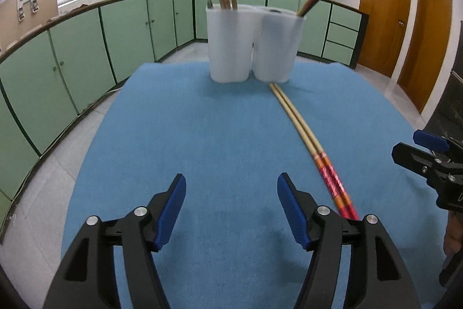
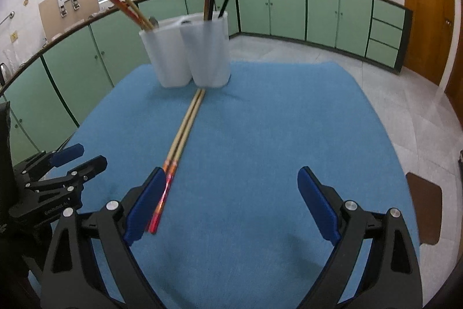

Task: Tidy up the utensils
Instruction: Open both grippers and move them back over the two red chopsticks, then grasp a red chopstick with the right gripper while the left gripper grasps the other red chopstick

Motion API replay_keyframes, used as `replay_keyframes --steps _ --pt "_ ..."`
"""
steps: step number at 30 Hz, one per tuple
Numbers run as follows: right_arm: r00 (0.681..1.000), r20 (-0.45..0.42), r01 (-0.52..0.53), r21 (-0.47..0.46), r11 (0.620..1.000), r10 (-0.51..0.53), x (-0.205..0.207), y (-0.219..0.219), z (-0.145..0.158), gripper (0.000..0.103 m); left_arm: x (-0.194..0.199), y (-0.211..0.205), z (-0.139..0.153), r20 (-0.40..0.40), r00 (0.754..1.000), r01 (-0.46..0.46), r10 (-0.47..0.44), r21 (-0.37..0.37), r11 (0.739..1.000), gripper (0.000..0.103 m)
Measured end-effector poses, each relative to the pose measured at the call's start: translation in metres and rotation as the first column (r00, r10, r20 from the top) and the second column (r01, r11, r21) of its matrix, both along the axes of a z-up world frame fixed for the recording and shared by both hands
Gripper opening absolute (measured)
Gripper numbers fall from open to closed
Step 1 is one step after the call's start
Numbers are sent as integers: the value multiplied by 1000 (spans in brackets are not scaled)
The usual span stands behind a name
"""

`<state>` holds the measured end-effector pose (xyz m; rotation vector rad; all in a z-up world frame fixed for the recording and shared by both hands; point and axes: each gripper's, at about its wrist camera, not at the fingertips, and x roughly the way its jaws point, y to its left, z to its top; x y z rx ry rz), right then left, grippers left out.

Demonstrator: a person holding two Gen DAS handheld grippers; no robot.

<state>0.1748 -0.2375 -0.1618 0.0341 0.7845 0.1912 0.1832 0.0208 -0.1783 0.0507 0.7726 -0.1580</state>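
Observation:
A pair of bamboo chopsticks (image 1: 301, 132) with red handle ends lies on the blue cloth (image 1: 173, 120), tips touching the white two-cup utensil holder (image 1: 254, 48). Chopsticks stand in both of its cups. My left gripper (image 1: 231, 193) is open over bare cloth, and the lying pair runs just right of its right finger. In the right wrist view, my right gripper (image 2: 230, 187) is wide open low over the cloth. The pair (image 2: 182, 135) has its red ends just inside the left pad (image 2: 144, 201). Nothing is gripped. Each gripper shows in the other's view: right gripper (image 1: 405, 144), left gripper (image 2: 86, 157).
The cloth-covered table ends at its blue edge (image 2: 385, 120), with tiled floor beyond. Green cabinets (image 1: 86, 57) and a counter with a sink run behind. Wooden doors (image 1: 382, 19) stand at the right. A brown seat (image 2: 425, 207) sits beside the table's right side.

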Motion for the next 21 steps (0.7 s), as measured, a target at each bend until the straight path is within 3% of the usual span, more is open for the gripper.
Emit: replay_keyframes --steps 11,17,21 --pt "997 -79 -13 9 1000 14 -8 14 -25 89 -1 5 -8 -47 999 -10 10 3 1000 69" --pt "990 -115 -81 -26 996 78 -15 36 -33 89 -1 10 -8 -57 998 -18 18 -9 1000 69" --pt "985 -133 -115 -58 992 107 -17 46 -35 81 -2 11 -9 -58 998 -20 19 -15 1000 69"
